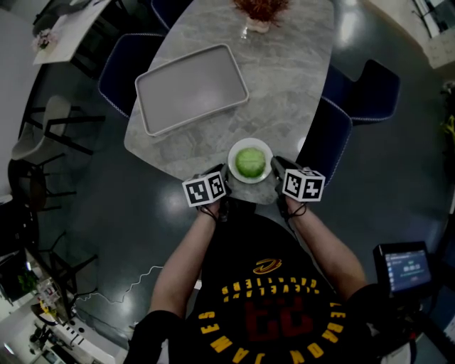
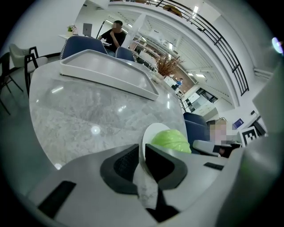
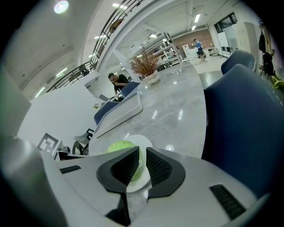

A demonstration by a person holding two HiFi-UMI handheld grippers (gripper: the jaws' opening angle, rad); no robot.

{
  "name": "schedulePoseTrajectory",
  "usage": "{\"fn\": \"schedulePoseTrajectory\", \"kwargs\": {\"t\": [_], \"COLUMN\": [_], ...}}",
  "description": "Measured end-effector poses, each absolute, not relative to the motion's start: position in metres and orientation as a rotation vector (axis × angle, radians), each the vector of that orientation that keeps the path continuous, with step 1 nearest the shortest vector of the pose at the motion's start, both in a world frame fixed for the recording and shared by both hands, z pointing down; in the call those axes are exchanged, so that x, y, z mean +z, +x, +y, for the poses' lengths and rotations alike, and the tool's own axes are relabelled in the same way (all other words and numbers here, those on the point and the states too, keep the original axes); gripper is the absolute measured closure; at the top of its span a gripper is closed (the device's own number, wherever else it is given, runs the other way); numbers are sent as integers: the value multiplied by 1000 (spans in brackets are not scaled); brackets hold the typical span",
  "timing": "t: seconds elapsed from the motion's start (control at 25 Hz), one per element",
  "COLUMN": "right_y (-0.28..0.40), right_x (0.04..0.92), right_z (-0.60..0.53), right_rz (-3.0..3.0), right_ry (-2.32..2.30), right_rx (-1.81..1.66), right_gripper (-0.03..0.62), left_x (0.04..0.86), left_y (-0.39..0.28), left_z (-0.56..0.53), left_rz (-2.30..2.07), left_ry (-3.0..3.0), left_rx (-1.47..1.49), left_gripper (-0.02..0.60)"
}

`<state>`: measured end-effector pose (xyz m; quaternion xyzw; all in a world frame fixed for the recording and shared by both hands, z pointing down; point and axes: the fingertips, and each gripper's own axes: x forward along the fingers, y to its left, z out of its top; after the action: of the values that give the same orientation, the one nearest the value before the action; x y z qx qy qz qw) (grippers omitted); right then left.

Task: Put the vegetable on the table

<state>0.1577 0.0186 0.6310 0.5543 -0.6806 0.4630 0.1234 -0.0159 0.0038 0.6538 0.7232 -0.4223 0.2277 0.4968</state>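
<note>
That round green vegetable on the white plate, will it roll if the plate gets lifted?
Probably: the round green vegetable looks ball-shaped and sits loose on the shallow white plate, so tilting may roll it. It looks leafy, likely light.

In the head view the dried plant [image 1: 261, 11] at the far end of the worktop [image 1: 284, 92] is cut off by the top edge, and the print on the small screen [image 1: 405, 266] is too small to read. In the left gripper view the left tongs [image 2: 142, 146] hide the near rim of the plate [image 2: 148, 132] and the foot of the vegetable [image 2: 171, 141]. In the right gripper view the right tongs [image 3: 142, 149] cover most of both, with the rim running out of sight between the jaws.
</note>
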Motion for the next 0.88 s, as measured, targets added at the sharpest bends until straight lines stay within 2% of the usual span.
{"fn": "schedulePoseTrajectory", "kwargs": {"t": [0.28,0.32,0.48,0.52,0.88], "right_y": [141,137,124,122,98], "right_x": [601,591,550,541,450], "right_z": [12,10,4,3,-4], "right_rz": [-2115,-2148,-2270,-2296,-2530], "right_ry": [1561,1549,1520,1515,1465], "right_rx": [1327,1312,1196,1172,941], "right_gripper": [540,589,589,589,589], "left_x": [625,614,561,547,440], "left_y": [-20,-18,-11,-9,1], "left_z": [-4,-5,-9,-10,-9], "left_rz": [-1051,-1048,-1020,-1015,-1033], "left_ry": [1768,1792,1937,1972,2271], "left_rx": [443,424,357,336,225], "left_gripper": [535,536,539,580,581]}}
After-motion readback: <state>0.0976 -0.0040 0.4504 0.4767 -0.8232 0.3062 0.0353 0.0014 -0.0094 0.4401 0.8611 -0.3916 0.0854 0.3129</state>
